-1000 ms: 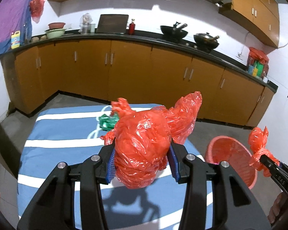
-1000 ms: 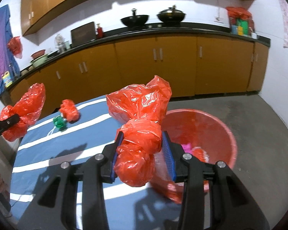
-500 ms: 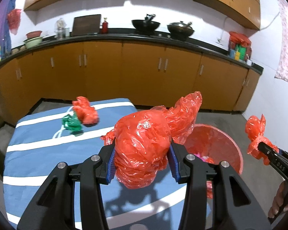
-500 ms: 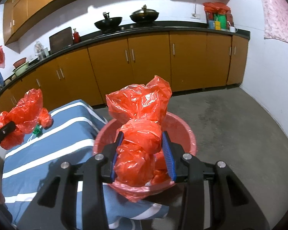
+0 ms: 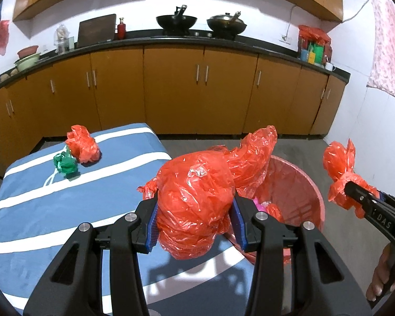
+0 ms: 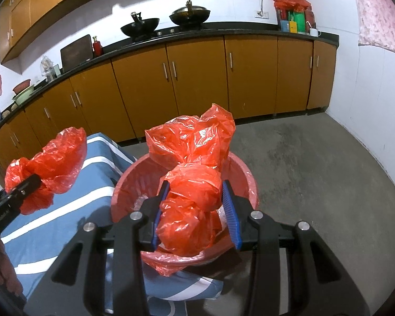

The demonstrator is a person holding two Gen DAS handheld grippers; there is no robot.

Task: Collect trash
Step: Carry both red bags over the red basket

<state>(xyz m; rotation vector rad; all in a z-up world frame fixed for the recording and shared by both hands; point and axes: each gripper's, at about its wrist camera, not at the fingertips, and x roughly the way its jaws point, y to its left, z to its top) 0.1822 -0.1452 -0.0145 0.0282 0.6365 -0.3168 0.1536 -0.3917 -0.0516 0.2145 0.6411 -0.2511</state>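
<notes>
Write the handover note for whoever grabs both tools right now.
Left tool: shut on a red bag, over the table edge beside the bin.
Right tool: shut on another red bag, above the bin.
Done: some trash already in the bin.
Left: drop both bags in, then fetch the red bag and green bag from the table.

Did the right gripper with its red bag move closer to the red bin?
Yes. The right gripper carried its red bag sideways off the striped cloth; it now sits over the red bin.
</notes>
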